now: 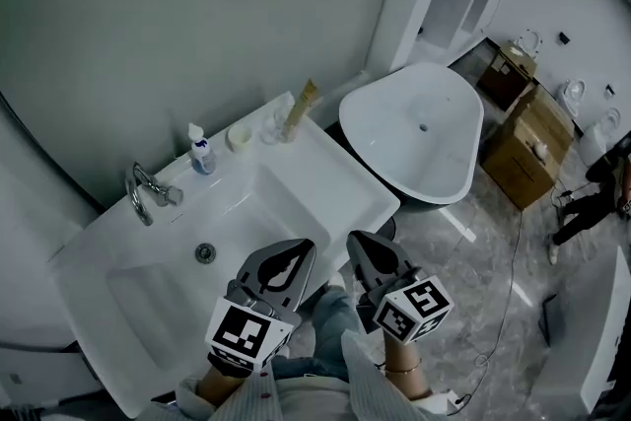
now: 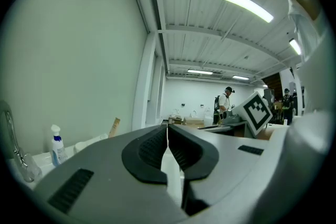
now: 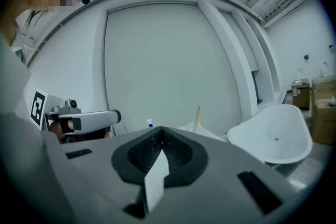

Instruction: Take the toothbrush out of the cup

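Observation:
A tan toothbrush [image 1: 299, 107] stands tilted in a clear cup [image 1: 273, 126] at the back right corner of the white sink [image 1: 325, 175]. The toothbrush also shows far off in the left gripper view [image 2: 114, 127] and the right gripper view [image 3: 198, 118]. My left gripper [image 1: 307, 245] hovers over the sink's front edge, jaws shut with nothing between them. My right gripper [image 1: 353, 238] is beside it, just off the sink's right front corner, also shut and empty. Both grippers [image 2: 167, 126] [image 3: 160, 129] are well short of the cup.
A chrome faucet [image 1: 148, 190], a small blue-capped bottle [image 1: 201, 153] and a small white dish [image 1: 239, 137] line the sink's back ledge. A white bathtub [image 1: 419, 133] stands to the right, with cardboard boxes [image 1: 532, 148] beyond. A wall rises behind the sink.

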The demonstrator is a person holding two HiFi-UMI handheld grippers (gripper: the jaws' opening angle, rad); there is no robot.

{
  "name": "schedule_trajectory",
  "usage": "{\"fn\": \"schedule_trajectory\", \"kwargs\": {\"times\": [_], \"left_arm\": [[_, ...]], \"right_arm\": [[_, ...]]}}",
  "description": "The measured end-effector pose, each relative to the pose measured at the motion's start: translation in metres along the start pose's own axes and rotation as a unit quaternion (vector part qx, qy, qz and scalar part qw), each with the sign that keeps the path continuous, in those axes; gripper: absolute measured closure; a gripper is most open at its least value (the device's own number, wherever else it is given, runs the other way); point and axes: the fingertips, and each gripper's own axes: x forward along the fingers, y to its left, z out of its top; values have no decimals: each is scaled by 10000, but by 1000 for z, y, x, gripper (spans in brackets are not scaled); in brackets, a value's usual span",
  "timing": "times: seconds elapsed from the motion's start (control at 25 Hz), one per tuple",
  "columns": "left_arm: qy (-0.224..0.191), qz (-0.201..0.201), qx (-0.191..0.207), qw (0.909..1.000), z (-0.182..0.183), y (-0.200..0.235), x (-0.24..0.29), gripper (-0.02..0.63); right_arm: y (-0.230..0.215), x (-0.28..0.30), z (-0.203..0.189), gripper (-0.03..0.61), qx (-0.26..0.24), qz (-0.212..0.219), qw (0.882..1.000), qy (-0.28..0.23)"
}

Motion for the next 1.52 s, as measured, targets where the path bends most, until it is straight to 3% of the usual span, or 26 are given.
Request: {"fn": "schedule_trajectory", "kwargs": {"times": [0.48,1.0,1.28,1.52], "left_arm": [[113,1197,-243,9924,10,59,102,592],[129,2420,-298,9697,14,91,164,592],[195,2816,-377,9586,13,105,173,592],[204,2852,-402,9574,10,116,172,592]], "right_arm": [[-86,97,41,566,-87,1166,9924,391],[-140,166,62,566,-226,2286,9706,720],[-146,190,63,566,-223,2599,9617,843],[-144,203,60,565,-198,2593,9612,922]]}}
